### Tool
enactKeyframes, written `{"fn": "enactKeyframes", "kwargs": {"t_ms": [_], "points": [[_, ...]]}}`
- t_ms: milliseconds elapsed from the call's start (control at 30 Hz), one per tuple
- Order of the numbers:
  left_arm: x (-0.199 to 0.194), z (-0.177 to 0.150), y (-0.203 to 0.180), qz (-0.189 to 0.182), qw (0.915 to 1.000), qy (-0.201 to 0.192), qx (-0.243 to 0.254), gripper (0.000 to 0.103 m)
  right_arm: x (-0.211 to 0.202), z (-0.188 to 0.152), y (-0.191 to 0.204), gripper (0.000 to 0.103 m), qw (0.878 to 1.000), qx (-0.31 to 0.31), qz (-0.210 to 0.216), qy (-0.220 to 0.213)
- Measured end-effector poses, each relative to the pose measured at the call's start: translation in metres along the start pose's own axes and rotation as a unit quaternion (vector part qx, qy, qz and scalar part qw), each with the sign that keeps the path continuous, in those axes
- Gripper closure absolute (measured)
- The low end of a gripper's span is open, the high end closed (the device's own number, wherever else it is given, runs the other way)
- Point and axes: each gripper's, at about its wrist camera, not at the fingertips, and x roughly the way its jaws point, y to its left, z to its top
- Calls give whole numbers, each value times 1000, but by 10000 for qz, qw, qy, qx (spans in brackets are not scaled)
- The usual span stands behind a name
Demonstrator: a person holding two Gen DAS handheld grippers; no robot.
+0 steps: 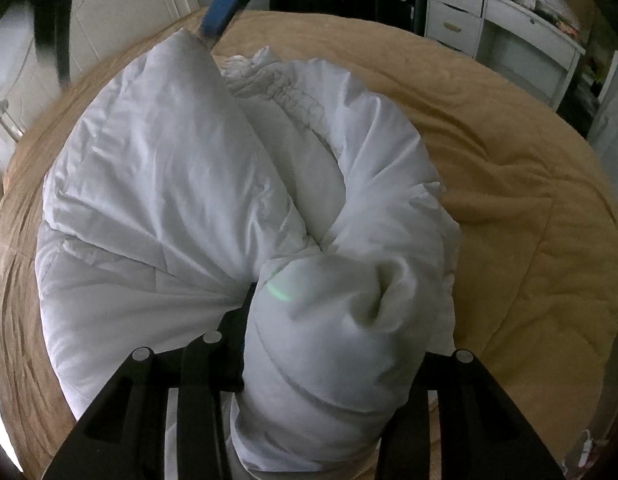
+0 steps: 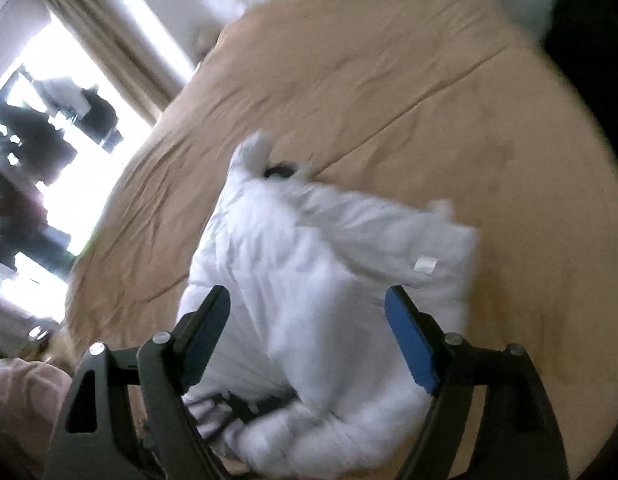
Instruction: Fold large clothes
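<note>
A white puffy jacket (image 1: 181, 184) lies bunched on a tan bed cover (image 1: 509, 184). My left gripper (image 1: 333, 344) is shut on a thick roll of the jacket's sleeve, which bulges between the black fingers and hides the tips. In the left wrist view a blue finger of my right gripper (image 1: 223, 0) stands at the jacket's far corner. In the right wrist view my right gripper (image 2: 309, 312) is open, its blue pads (image 2: 409, 344) spread above the jacket (image 2: 309, 280), holding nothing. That view is blurred.
The tan bed cover (image 2: 389, 80) spreads wide around the jacket. A white dresser and desk (image 1: 489, 20) stand beyond the bed's far right. A bright window with curtains (image 2: 69, 120) is to the left. Pink fabric (image 2: 21, 400) lies by the bed edge.
</note>
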Motion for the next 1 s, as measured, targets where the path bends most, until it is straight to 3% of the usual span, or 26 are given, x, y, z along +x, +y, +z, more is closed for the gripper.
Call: {"fn": "enactKeyframes", "kwargs": {"t_ms": [67,100,167,300,433,533,600,633,667,700,767,833,900,967,1000], "points": [[-2,6,-3,-17,10000,14,10,64,43,9,-13,24,9984,167,-245,488],[-3,7,-1,-110,9999,31,-15,61,61,11,-22,30,9957,340,-422,755],[-4,11,2,-308,9994,96,-88,61,90,1,-55,31,9898,793,-243,1156],[-29,9,20,-845,9954,353,-277,60,105,-17,-69,30,9872,900,-96,1312],[-73,-5,56,-1574,9845,372,-676,60,114,-23,-67,29,9879,877,-184,1270],[-110,-8,81,-1315,9870,23,-923,61,125,-27,-54,28,9877,873,-262,1268],[-133,1,106,-843,9877,-421,-1244,59,126,-11,-52,28,9881,856,-300,1244],[-140,8,119,-447,9872,-601,-1406,54,126,-13,-51,27,9888,857,-312,1181],[-140,17,131,-18,9861,-699,-1507,41,129,-12,-51,27,9894,863,-323,1127],[-134,25,140,210,9851,-743,-1534,35,131,-13,-52,26,9900,859,-337,1063],[-101,47,157,578,9852,-684,-1460,36,129,-18,-52,25,9917,828,-371,916],[-60,60,169,719,9859,-534,-1415,36,127,-24,-51,25,9928,839,-383,765],[-5,63,177,932,9838,-111,-1525,37,122,-26,-54,24,9931,889,-368,676],[45,52,195,725,9785,438,-1880,35,116,-30,-57,24,9930,947,-375,593],[52,46,197,647,9762,445,-2019,34,110,-32,-58,24,9929,969,-436,527]]}}
